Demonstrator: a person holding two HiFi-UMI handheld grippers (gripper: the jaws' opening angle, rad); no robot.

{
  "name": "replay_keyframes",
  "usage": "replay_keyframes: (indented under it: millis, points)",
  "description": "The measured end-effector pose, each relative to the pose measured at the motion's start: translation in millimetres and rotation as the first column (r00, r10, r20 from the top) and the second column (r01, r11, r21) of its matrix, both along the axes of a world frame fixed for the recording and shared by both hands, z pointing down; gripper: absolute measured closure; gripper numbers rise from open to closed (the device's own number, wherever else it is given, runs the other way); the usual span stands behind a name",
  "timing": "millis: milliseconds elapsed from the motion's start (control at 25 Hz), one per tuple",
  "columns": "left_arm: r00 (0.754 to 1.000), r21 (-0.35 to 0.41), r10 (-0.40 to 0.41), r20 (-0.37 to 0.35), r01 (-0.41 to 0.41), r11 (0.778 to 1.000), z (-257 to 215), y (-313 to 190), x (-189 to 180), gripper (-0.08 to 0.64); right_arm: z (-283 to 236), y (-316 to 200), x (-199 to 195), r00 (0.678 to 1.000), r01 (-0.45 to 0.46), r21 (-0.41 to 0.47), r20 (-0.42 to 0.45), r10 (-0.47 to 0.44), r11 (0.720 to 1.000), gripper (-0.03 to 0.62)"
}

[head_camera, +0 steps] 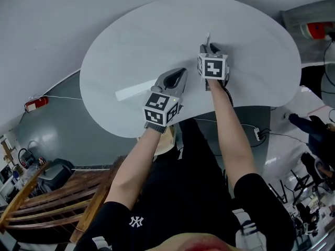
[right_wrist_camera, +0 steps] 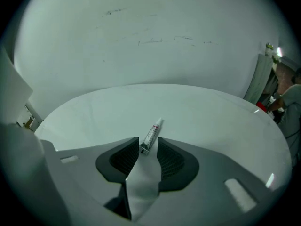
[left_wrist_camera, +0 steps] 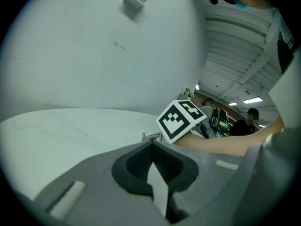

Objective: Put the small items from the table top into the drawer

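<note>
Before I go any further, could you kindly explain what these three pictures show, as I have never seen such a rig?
There is no robot here: a person holds a two-jaw gripper in each hand. The head view comes from a camera on the person's head, looking down at a white table. The other two pictures come from cameras riding on each gripper, looking along its jaws. The left gripper has its jaws together with nothing between them. The right gripper has its jaws narrowed onto the rear end of a small tube, seemingly pinching it.
</note>
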State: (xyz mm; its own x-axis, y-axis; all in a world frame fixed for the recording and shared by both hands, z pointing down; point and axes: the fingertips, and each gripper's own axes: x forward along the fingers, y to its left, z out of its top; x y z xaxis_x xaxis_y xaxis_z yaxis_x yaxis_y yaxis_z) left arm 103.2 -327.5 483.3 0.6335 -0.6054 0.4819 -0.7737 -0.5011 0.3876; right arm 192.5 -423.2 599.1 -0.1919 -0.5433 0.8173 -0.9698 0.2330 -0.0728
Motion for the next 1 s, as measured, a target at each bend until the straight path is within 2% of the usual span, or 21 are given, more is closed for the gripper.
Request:
replay_keyframes:
  millis: [200,320,520,680,1000]
  points:
    - [1.0,-0.009,-0.017,0.01,0.017,1.0,2.9,2.1,-3.6,0.56,-2.5,-8.9,-2.3,0.999,0.018,-0.019,-0.044,-0.019,1.0,0.471]
    - [1.0,-0.007,-0.02,0.011,0.02,1.0,2.2,4.7,-4.6,0.56,-0.5,-7.3,-3.6,0.999,0.029,-0.03,-0.038,-0.03,0.999,0.488]
    - [1.0,0.006,-0.028,0.013,0.028,1.0,-3.4,12.0,-11.4,0.56,-7.2,-5.3,-0.3,0.999,0.027,0.025,-0.036,-0.027,0.999,0.545]
    - [0.999,0.015,-0.032,0.018,0.031,0.999,-6.3,22.7,-10.2,0.56,-9.2,8.3,4.8,1.0,0.026,0.032,-0.015,-0.026,0.999,0.549]
    - [1.0,0.034,-0.026,0.017,0.025,0.999,-14.9,54.5,-12.7,0.56,-36.5,48.9,0.2,0.998,0.02,0.1,0.052,-0.025,0.995,0.551]
